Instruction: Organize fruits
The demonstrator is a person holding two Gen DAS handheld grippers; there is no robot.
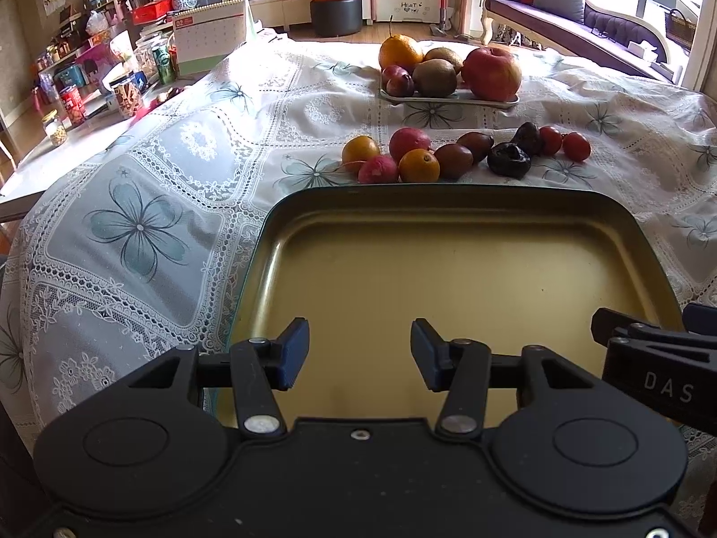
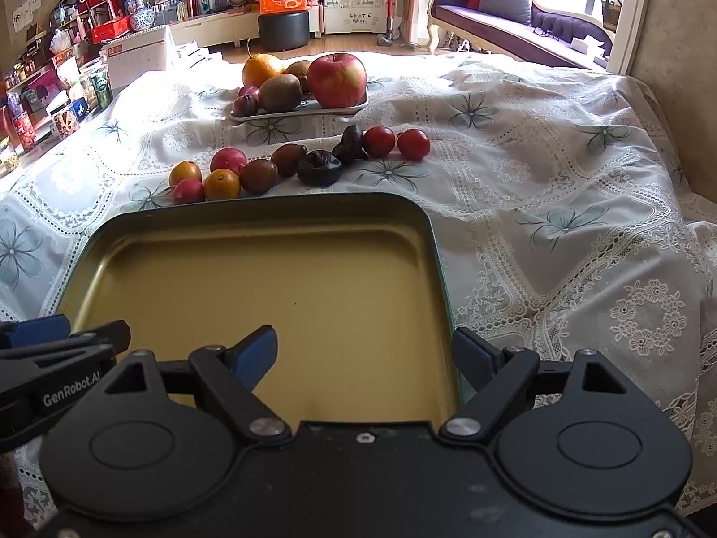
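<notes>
An empty gold tin tray [image 1: 448,269] [image 2: 269,278] with a dark green rim lies on the lace tablecloth right in front of both grippers. Beyond its far edge runs a row of small fruits: two small oranges [image 1: 419,166] [image 2: 222,184], red round fruits [image 1: 408,143], brown dates [image 1: 453,160], dark wrinkled fruits [image 1: 508,159] and two cherry tomatoes [image 1: 576,146] [image 2: 413,144]. Farther back a white tray [image 1: 448,98] [image 2: 295,113] holds a big apple [image 1: 491,72] [image 2: 337,80], kiwis [image 1: 434,77], an orange and plums. My left gripper [image 1: 360,354] hangs open over the gold tray's near side. My right gripper [image 2: 363,354] is open over its near right corner.
A cluttered side table with jars, cans and a desk calendar [image 1: 210,36] stands to the left. A black stool [image 1: 336,15] and a purple sofa [image 1: 560,22] are beyond the table. The cloth to the right of the fruits [image 2: 560,179] is bare.
</notes>
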